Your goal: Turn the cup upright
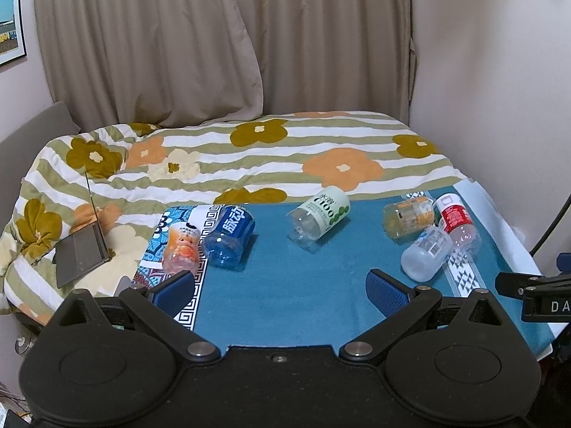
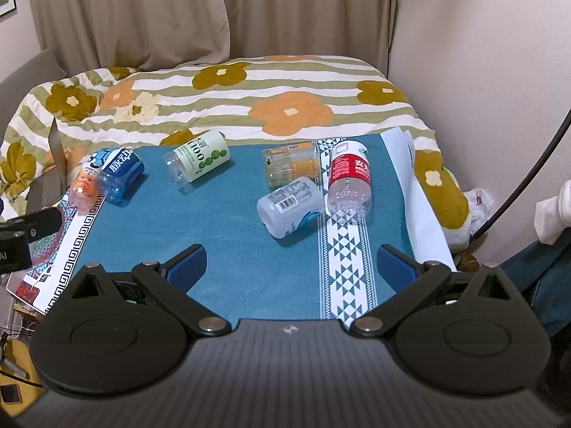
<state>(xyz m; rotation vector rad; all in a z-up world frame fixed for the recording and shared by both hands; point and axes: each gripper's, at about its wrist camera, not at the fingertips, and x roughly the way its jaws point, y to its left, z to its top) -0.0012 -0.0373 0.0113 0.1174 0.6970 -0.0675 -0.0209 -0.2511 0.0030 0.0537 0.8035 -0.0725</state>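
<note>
Several cut plastic bottle cups lie on their sides on a teal cloth (image 1: pixel 285 285) (image 2: pixel 228 221). At the left lie a peach one (image 1: pixel 180 246) (image 2: pixel 84 187) and a blue one (image 1: pixel 230 237) (image 2: pixel 119 174). A green-white one (image 1: pixel 319 219) (image 2: pixel 198 160) lies mid-back. At the right lie an orange one (image 1: pixel 408 215) (image 2: pixel 291 162), a red-labelled one (image 1: pixel 458 223) (image 2: pixel 349 180) and a white one (image 1: pixel 426 253) (image 2: pixel 291 207). My left gripper (image 1: pixel 280 290) and my right gripper (image 2: pixel 291 262) are open, empty, hovering near the front edge.
The cloth covers a table against a bed with a flowered striped quilt (image 1: pixel 249 149) (image 2: pixel 249 100). A laptop (image 1: pixel 84 246) lies on the quilt at the left. Curtains (image 1: pixel 214 35) hang behind. A wall (image 2: pixel 481 71) and a black cable (image 2: pixel 528 174) stand at the right.
</note>
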